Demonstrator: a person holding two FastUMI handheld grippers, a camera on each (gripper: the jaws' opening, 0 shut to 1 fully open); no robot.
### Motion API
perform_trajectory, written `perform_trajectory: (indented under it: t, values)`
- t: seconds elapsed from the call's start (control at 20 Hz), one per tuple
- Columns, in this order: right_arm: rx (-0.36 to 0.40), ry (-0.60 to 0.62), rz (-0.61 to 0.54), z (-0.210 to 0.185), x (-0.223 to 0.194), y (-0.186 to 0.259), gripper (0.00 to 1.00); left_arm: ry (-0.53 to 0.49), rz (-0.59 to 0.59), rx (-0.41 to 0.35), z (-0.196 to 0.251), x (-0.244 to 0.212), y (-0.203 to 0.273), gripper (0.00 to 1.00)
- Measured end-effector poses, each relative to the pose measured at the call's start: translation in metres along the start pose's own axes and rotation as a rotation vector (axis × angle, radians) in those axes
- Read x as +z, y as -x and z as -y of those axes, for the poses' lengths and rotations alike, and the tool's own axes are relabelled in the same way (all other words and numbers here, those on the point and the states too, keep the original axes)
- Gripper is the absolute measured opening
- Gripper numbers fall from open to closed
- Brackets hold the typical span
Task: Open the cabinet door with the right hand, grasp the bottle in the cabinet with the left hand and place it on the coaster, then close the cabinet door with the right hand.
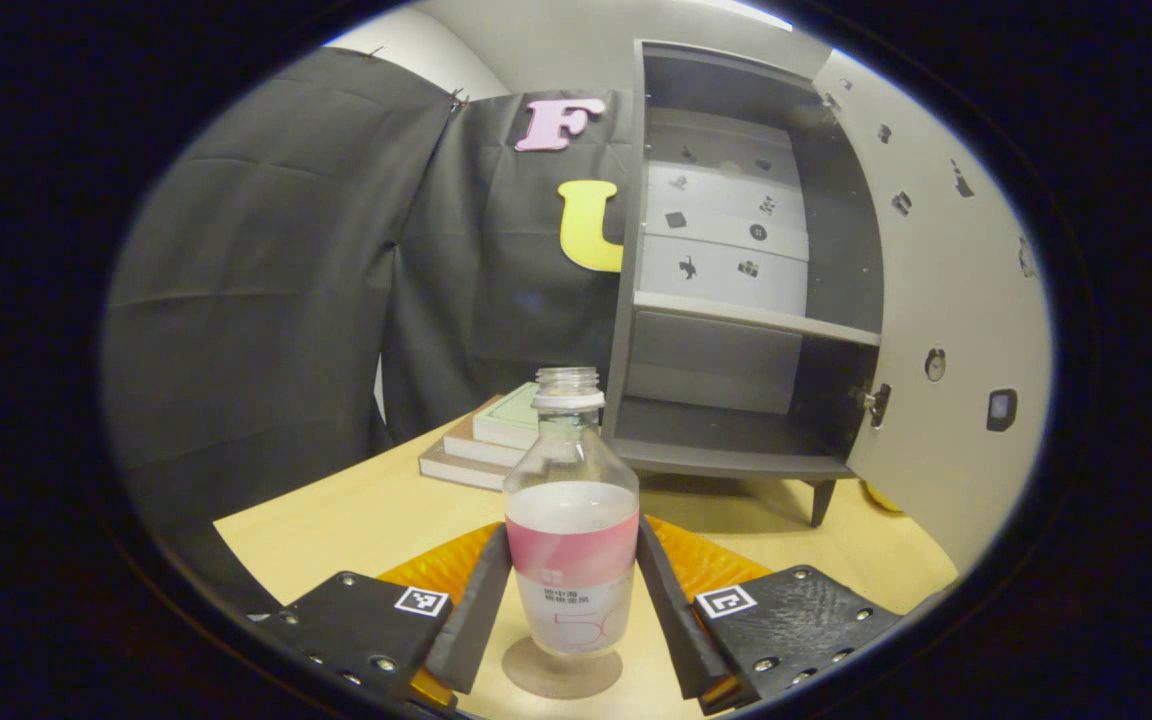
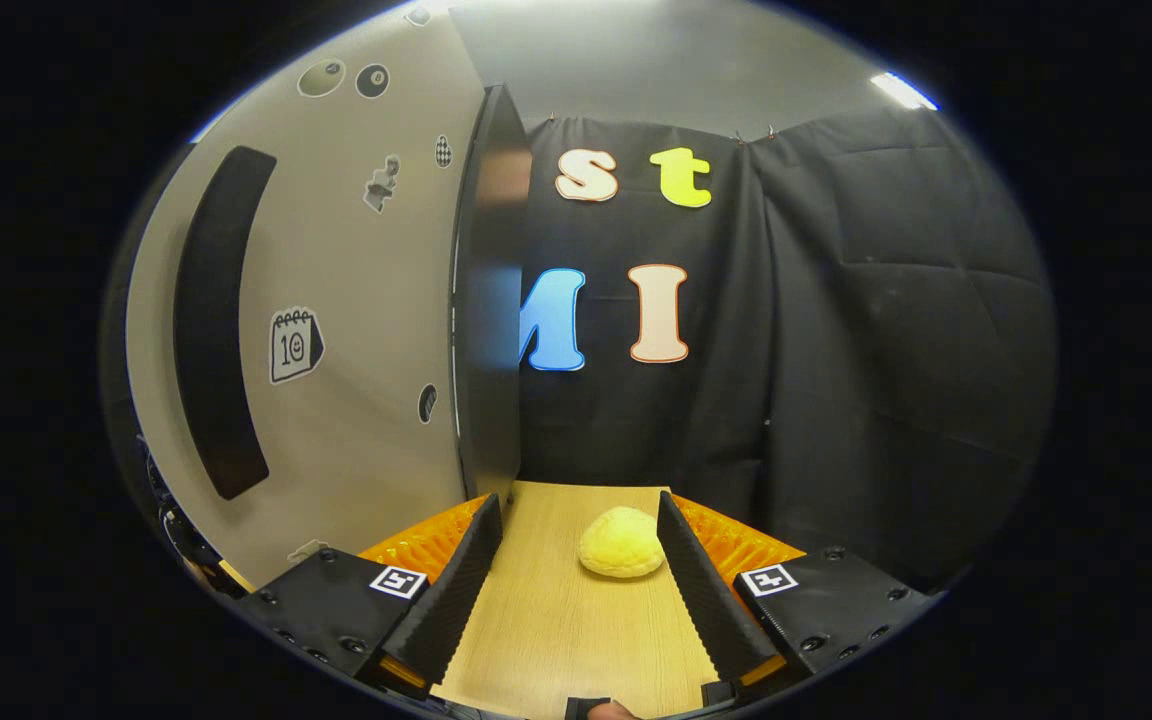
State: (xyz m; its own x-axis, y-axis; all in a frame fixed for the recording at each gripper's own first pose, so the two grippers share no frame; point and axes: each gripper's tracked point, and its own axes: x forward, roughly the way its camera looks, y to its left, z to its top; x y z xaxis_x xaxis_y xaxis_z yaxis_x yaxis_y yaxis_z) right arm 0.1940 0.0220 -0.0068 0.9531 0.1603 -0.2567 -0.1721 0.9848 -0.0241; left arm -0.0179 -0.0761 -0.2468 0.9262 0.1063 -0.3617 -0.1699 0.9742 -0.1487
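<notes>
— Where is the bottle (image 1: 570, 530) sitting?
— Upright on the coaster (image 1: 562, 668) on the tabletop (image 1: 356, 520), between the left gripper's (image 1: 572, 620) fingers, which are standing wide, not pressing it.
— The cabinet (image 1: 736, 300)?
— Its door (image 1: 946, 330) is hanging open. The right gripper (image 2: 576, 600) is spreading wide beside the door, framing a yellow bun (image 2: 621, 542).

Stack of books (image 1: 484, 440), centre of frame, on wooden counter (image 1: 356, 520). Yellow bun-shaped item (image 2: 621, 542), lower centre, on the counter.
</notes>
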Motion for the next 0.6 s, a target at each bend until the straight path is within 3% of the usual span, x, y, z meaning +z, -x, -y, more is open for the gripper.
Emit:
perform_trajectory:
  t: [0.15, 0.2, 0.6]
  values:
    - [-0.003, 0.000, -0.010, -0.001, -0.004, 0.001, 0.94, 0.003, -0.029, 0.010, -0.002, -0.022, -0.001, 0.72]
    - [-0.004, -0.003, -0.015, -0.001, -0.005, 0.002, 0.99, 0.004, -0.032, 0.011, -0.002, -0.028, -0.002, 0.72]
    - [-0.026, 0.020, -0.048, 0.003, -0.017, 0.001, 0.95, -0.032, -0.050, 0.029, -0.001, -0.065, -0.007, 0.75]
